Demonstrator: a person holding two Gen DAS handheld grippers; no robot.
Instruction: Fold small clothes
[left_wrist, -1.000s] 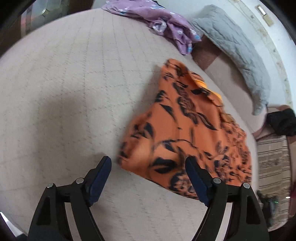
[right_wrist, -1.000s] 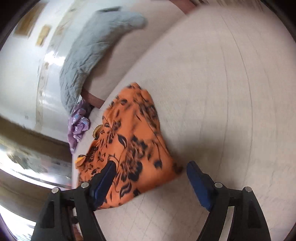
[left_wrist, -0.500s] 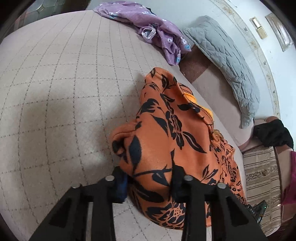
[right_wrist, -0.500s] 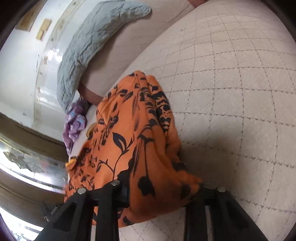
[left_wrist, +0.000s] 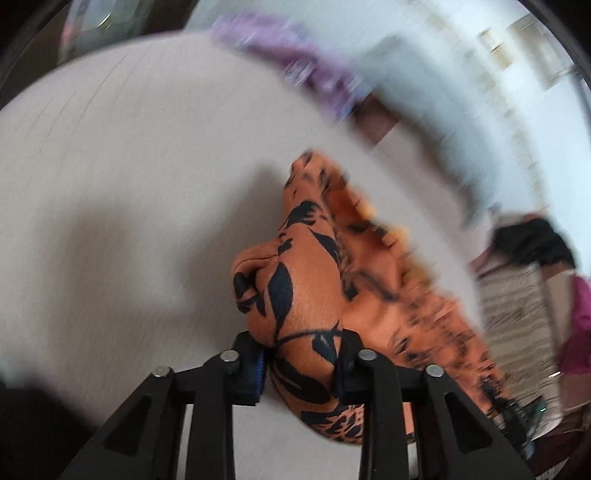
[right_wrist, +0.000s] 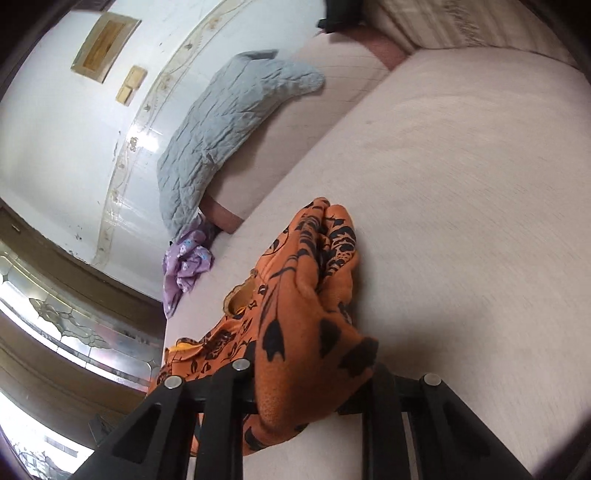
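Note:
An orange garment with a black floral print (left_wrist: 314, 295) lies on a beige quilted sofa seat (left_wrist: 129, 184). My left gripper (left_wrist: 301, 360) is shut on one bunched edge of it. My right gripper (right_wrist: 314, 391) is shut on another bunched edge of the same garment (right_wrist: 303, 325), lifted a little off the seat (right_wrist: 461, 221). The fingertips of both grippers are hidden in the cloth. The left wrist view is blurred by motion.
A purple floral garment (right_wrist: 186, 262) lies at the far end of the seat, also in the left wrist view (left_wrist: 295, 70). A grey quilted cushion (right_wrist: 229, 125) leans on the sofa back. A black cloth (left_wrist: 532, 243) and striped fabric (left_wrist: 517, 306) lie at the right.
Both grippers went from open beside the garment to shut on its edges. They have since lifted the bunched cloth, and the left one is moving fast.

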